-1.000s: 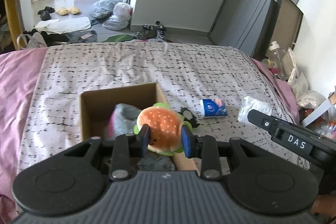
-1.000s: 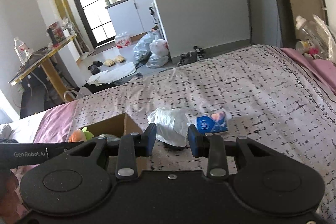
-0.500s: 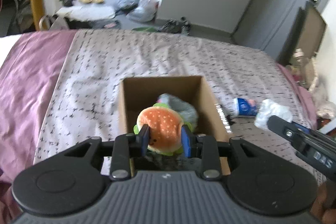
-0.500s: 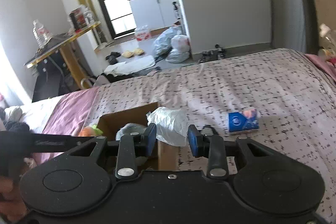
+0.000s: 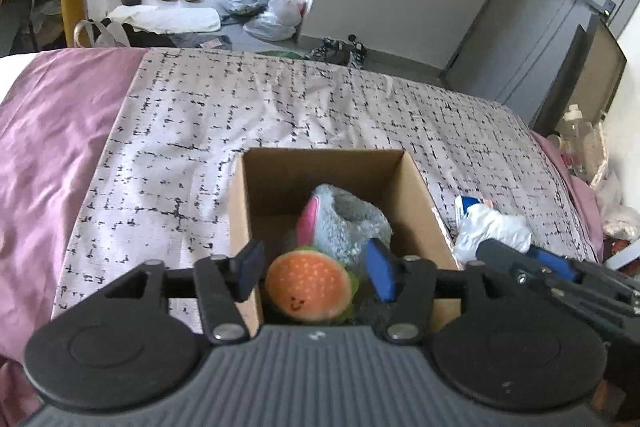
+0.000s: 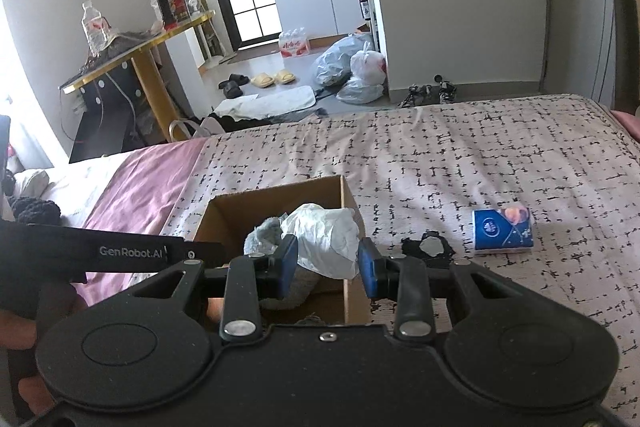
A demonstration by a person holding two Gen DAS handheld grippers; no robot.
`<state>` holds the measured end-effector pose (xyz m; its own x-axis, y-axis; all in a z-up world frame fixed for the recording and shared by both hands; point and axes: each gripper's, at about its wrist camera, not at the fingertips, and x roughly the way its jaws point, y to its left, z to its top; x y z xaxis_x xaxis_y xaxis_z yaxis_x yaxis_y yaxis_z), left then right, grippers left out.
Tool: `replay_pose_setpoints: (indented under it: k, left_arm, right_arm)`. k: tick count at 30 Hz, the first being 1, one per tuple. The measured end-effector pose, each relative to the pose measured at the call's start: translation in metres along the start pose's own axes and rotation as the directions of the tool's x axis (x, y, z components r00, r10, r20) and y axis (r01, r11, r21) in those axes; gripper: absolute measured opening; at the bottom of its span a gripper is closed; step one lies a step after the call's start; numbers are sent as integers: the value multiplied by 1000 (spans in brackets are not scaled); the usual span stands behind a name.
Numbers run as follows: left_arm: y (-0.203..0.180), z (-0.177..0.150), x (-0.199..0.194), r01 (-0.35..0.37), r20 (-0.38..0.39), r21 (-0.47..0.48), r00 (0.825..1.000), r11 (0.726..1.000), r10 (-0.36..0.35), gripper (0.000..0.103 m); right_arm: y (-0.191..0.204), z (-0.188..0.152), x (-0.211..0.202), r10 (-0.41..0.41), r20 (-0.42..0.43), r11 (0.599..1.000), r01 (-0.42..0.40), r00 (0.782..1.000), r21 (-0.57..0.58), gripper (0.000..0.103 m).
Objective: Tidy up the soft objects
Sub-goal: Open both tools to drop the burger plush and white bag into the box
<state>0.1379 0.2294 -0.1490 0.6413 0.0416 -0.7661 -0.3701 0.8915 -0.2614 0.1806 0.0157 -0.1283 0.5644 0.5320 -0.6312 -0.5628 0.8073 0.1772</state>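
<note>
Soft things lie on and around the bed, which fills my view under a pale black-flecked cover with a mauve sheet at nine o'clock. Near its middle sits the cardboard box, open at the top. Inside, a grey fluffy slipper with a pink lining leans toward twelve o'clock, and the burger plush rests at six o'clock of it, against the near wall.

My left tool points steeply down over the box. Its jaws have just been opening; they now stand spread, each pad clear of the burger plush lying between them.

My right tool hangs over the box's right wall, pinching a crumpled white bag. That wall stands between it and the slipper.

At three o'clock of the box, on the cover, lie a small black item and, farther out, a blue tissue pack.
</note>
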Motion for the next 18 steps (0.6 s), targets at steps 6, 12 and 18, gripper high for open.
replay_pose_setpoints:
  k: [6,12,18]
  left_arm:
    - [8,0,-6,-11,11,-50,1000,999,12,63]
    - [1,-1,-13,3,30,-13,1000,1000,-2,74]
    - [-21,1,-11,9,45,52,999,999,-12,80]
  right_arm:
    - [6,1,7,16,-13,1000,-16,1000,3,35]
    - [-6,-1,5,15,-26,999,-14,1000,37,57]
    - [-28,-6,-7,-18,-34,998,20,999,53,57]
